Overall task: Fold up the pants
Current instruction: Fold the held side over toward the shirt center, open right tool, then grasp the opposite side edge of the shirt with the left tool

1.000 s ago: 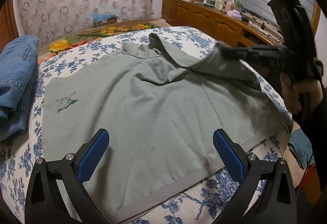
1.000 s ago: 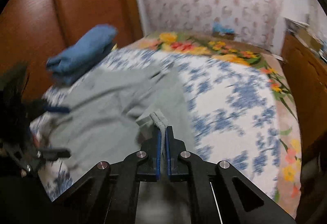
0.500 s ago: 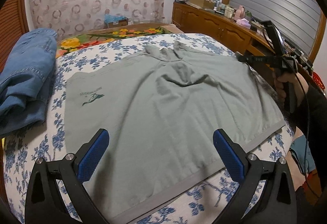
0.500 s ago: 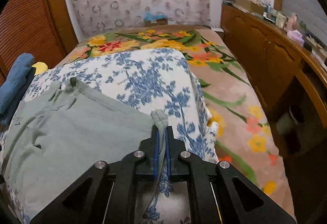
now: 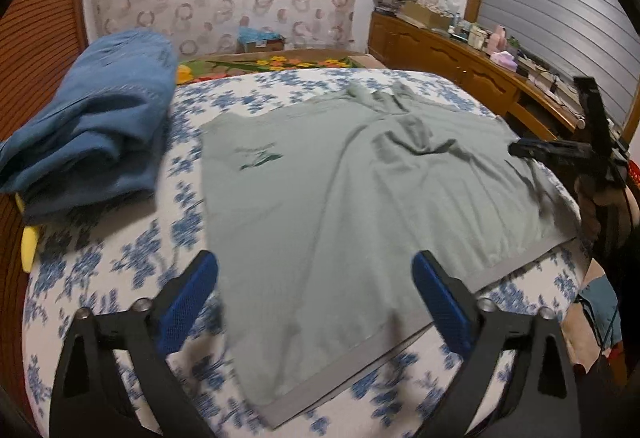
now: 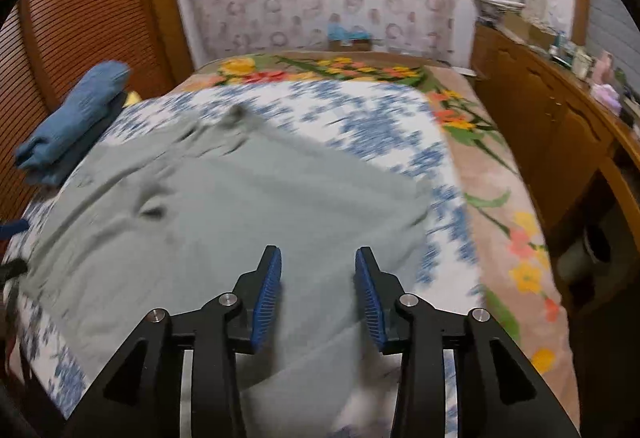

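- At far left, a folded blue denim garment [image 5: 92, 126] is piled on the bed's left edge, beside the wooden slatted panel [image 5: 36, 50]; a bit of something yellow [image 5: 29, 246] pokes out from beneath it.
- The bed [image 5: 120, 258] wears a white cover with blue flowers; a strip of orange and yellow floral bedding [image 6: 340, 68] runs along its far end.
- The left gripper [image 5: 316, 302] hangs over the near edge of the bed, its blue-padded fingers [image 5: 188, 298] spread wide with nothing between them; the near hem of the pants lies below the gap.
- The grey-green pants [image 5: 360, 206] lie spread flat across the middle of the bed, a small dark green logo [image 5: 260, 158] toward their far-left corner, some rumpled folds toward the far side, and a grey band along the near edge.
- The right gripper [image 6: 318, 286] sits at the right edge of the pants, its blue pads [image 6: 268, 290] parted and empty, with the cloth lying loose under them. From the left wrist view it shows as a dark shape at the fabric's right border.
- At far right, a wooden cabinet [image 5: 452, 58] runs along the wall, its top crowded with small items too blurred to name.
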Action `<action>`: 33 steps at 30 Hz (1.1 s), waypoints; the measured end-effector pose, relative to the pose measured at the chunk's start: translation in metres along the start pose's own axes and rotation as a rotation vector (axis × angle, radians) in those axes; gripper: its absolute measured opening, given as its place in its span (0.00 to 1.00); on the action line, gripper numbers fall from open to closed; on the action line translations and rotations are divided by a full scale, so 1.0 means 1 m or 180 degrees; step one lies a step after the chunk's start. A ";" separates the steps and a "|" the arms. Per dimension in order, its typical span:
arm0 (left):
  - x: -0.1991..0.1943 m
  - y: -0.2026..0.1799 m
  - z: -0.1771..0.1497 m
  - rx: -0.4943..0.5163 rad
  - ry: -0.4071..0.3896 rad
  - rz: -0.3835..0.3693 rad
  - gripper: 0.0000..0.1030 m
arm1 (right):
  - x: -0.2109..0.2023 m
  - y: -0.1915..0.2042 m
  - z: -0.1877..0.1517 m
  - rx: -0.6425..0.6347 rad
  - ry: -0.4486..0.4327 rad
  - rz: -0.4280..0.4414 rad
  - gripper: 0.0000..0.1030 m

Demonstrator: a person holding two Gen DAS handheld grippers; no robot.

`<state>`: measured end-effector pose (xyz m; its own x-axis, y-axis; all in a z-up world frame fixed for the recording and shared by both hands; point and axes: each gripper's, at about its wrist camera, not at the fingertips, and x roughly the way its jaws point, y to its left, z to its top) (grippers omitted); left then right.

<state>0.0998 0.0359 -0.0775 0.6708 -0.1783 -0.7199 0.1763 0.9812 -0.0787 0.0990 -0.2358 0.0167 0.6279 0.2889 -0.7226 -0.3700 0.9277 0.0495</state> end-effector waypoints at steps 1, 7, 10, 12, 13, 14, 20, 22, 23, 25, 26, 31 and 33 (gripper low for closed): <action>-0.001 0.001 0.000 -0.0014 0.0007 0.0022 0.93 | 0.001 0.003 -0.003 -0.0042 0.0025 0.0027 0.42; -0.006 0.018 -0.015 -0.0087 0.0011 0.0117 0.92 | 0.000 0.024 -0.012 -0.0254 0.0113 0.0039 0.49; -0.008 0.022 -0.020 -0.0097 0.0027 0.0137 0.92 | -0.001 0.028 -0.012 -0.0346 0.0106 -0.0039 0.52; -0.012 0.024 -0.025 -0.0081 0.0021 0.0141 0.92 | -0.001 0.029 -0.012 -0.0358 0.0086 -0.0052 0.57; -0.013 0.025 -0.028 -0.0084 0.0019 0.0141 0.92 | 0.001 0.028 -0.011 -0.0333 0.0077 -0.0050 0.59; -0.014 0.027 -0.030 -0.0089 0.0022 0.0143 0.91 | 0.002 0.027 -0.011 -0.0316 0.0073 -0.0037 0.59; -0.017 0.032 -0.032 -0.0118 0.0028 0.0194 0.74 | 0.006 0.038 -0.013 -0.0317 0.0055 -0.0106 0.66; -0.015 0.033 -0.031 -0.0145 0.0067 0.0204 0.68 | 0.007 0.038 -0.014 -0.0291 0.0053 -0.0072 0.67; -0.015 0.034 -0.030 -0.0148 0.0067 0.0206 0.67 | 0.008 0.038 -0.014 -0.0291 0.0054 -0.0066 0.67; -0.015 0.032 -0.030 -0.0133 0.0072 0.0177 0.58 | 0.009 0.039 -0.014 -0.0306 0.0056 -0.0082 0.68; -0.015 0.031 -0.030 -0.0123 0.0076 0.0185 0.54 | 0.008 0.038 -0.014 -0.0305 0.0054 -0.0087 0.68; -0.015 0.027 -0.035 -0.0114 0.0121 0.0049 0.44 | 0.009 0.038 -0.014 -0.0297 0.0048 -0.0085 0.69; -0.016 0.024 -0.039 -0.0091 0.0147 0.0036 0.44 | 0.009 0.037 -0.014 -0.0299 0.0047 -0.0084 0.69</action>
<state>0.0647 0.0652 -0.0948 0.6386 -0.1641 -0.7519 0.1477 0.9850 -0.0896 0.0811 -0.2025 0.0025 0.6283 0.2606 -0.7330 -0.4165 0.9085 -0.0340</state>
